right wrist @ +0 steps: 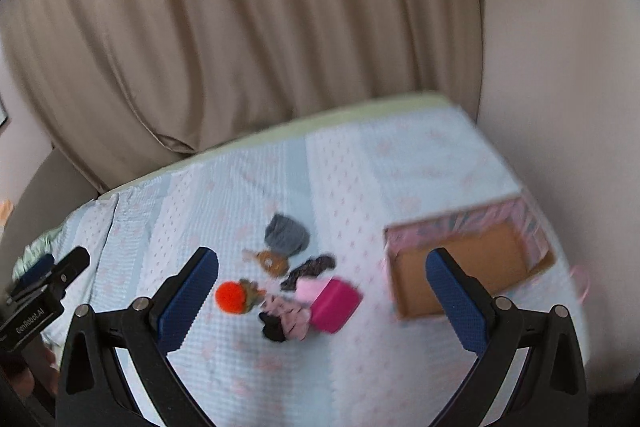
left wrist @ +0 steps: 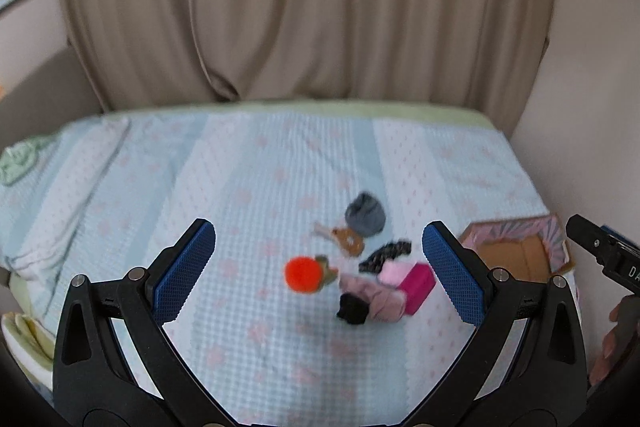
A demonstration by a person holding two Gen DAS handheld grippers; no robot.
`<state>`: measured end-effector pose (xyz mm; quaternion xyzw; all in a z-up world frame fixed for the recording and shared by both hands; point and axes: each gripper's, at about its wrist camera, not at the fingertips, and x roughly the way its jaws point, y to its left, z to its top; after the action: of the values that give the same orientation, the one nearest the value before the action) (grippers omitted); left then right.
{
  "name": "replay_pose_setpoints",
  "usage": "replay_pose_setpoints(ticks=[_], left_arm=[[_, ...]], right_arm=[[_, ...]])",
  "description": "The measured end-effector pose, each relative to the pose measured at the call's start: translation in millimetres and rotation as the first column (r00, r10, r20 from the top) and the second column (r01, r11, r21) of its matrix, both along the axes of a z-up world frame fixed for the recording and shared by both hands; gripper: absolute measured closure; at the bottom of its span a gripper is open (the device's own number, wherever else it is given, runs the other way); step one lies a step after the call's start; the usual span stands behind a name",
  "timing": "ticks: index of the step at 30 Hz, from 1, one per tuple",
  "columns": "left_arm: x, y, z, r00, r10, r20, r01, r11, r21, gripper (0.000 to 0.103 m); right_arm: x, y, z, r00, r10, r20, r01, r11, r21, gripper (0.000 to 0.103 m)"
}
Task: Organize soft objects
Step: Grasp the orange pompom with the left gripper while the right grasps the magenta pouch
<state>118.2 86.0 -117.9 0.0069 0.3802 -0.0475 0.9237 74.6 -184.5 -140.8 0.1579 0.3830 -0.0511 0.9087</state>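
Observation:
A small pile of soft things lies on the bed: an orange pompom [left wrist: 303, 273] [right wrist: 231, 297], a grey rolled sock [left wrist: 365, 213] [right wrist: 286, 233], a brown plush piece [left wrist: 349, 241] [right wrist: 272, 261], a dark patterned cloth [left wrist: 385, 254] [right wrist: 310, 271], a magenta block [left wrist: 418, 286] [right wrist: 335, 304], a pink striped cloth [left wrist: 376, 297] [right wrist: 291, 315] and a black cloth [left wrist: 353, 310] [right wrist: 273, 327]. An open pink cardboard box [left wrist: 520, 251] [right wrist: 468, 267] lies to the right of the pile. My left gripper [left wrist: 318, 271] is open and empty above the pile. My right gripper [right wrist: 322, 297] is open and empty.
The bed [left wrist: 200, 167] [right wrist: 400, 155] has a light blue and pink patterned cover. Beige curtains [left wrist: 304, 7] [right wrist: 240, 27] hang behind it. A wall [right wrist: 560, 67] borders the bed's right side. The other gripper shows at the frame edge in each view.

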Motion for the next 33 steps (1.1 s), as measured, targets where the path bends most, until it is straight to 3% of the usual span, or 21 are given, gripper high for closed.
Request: replay_pose_setpoints(ticks=[4,10,18,25,28,30,33], left_arm=[[36.1,16.9,-61.9,0.995,-0.037,-0.092,0.034,0.999,-0.031,0.001],[84.7,19.7,-153.8,0.976,-0.144,-0.162,0.137,0.989,-0.053,0.001],[127.8,17.0,-276.1,0.943,-0.235,-0.237,0.223,0.972,-0.074,0.001],[146.6,11.9,-340.9,0.926,-0.277,-0.257,0.262,0.961,-0.092,0.001],[149.5,10.3,-356.1,0.921,-0.283,-0.267,0.263,0.959,-0.109,0.004],[150.2,9.5,-363.8,0.918,-0.283,-0.279,0.261,0.959,-0.114,0.014],[149.5,7.7,-372.4,0.913,-0.276,-0.301,0.26,0.961,-0.094,0.032]], right_arm=[[17.0,1.3,-60.8,0.994,-0.056,-0.093,0.068,0.99,0.124,0.0],[38.4,4.7,-158.7,0.969,-0.134,-0.207,0.188,0.945,0.268,0.0],[64.2,6.6,-278.2,0.933,-0.227,-0.281,0.321,0.876,0.36,0.0],[87.6,7.5,-326.5,0.924,-0.269,-0.272,0.358,0.858,0.369,0.001],[90.5,7.6,-338.6,0.919,-0.28,-0.277,0.373,0.844,0.385,0.008],[92.7,8.0,-345.9,0.914,-0.29,-0.283,0.387,0.831,0.398,0.016],[93.8,10.6,-347.4,0.912,-0.304,-0.277,0.396,0.832,0.389,0.018]])
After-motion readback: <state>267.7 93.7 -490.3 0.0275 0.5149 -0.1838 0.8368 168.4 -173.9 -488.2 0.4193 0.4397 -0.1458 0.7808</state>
